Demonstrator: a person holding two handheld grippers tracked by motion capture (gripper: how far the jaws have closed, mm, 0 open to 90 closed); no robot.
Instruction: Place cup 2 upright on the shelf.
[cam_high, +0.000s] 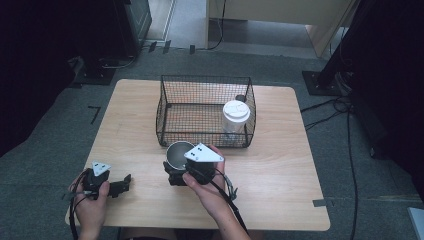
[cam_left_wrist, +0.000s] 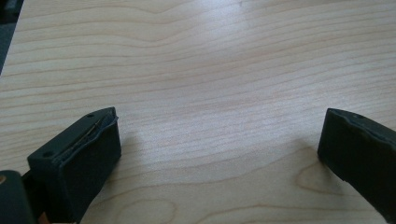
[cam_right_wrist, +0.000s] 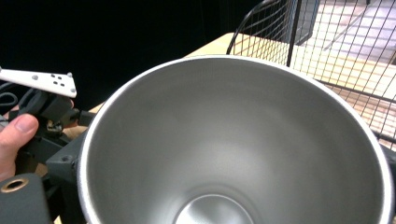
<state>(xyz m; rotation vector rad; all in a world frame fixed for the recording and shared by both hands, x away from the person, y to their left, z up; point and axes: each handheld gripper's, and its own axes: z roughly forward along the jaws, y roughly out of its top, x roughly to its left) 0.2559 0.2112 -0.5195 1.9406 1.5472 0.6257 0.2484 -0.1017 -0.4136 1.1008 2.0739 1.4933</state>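
Note:
A steel cup (cam_high: 176, 151) is gripped by my right gripper (cam_high: 177, 167) just above the table, right in front of the wire basket (cam_high: 200, 134). In the right gripper view the cup's shiny, empty inside (cam_right_wrist: 233, 140) faces the camera, with the black jaws against its two sides. My left gripper (cam_high: 125, 186) rests near the table's front left corner, a hand around it. In the left gripper view its jaws (cam_left_wrist: 219, 144) stand wide apart over bare wood, nothing between them.
The black wire basket holds a clear plastic cup with a white lid (cam_high: 236, 115) in its right half; its left half is bare. The light wooden table (cam_high: 280, 165) has free room on the right. The basket mesh (cam_right_wrist: 327, 56) rises close behind the steel cup.

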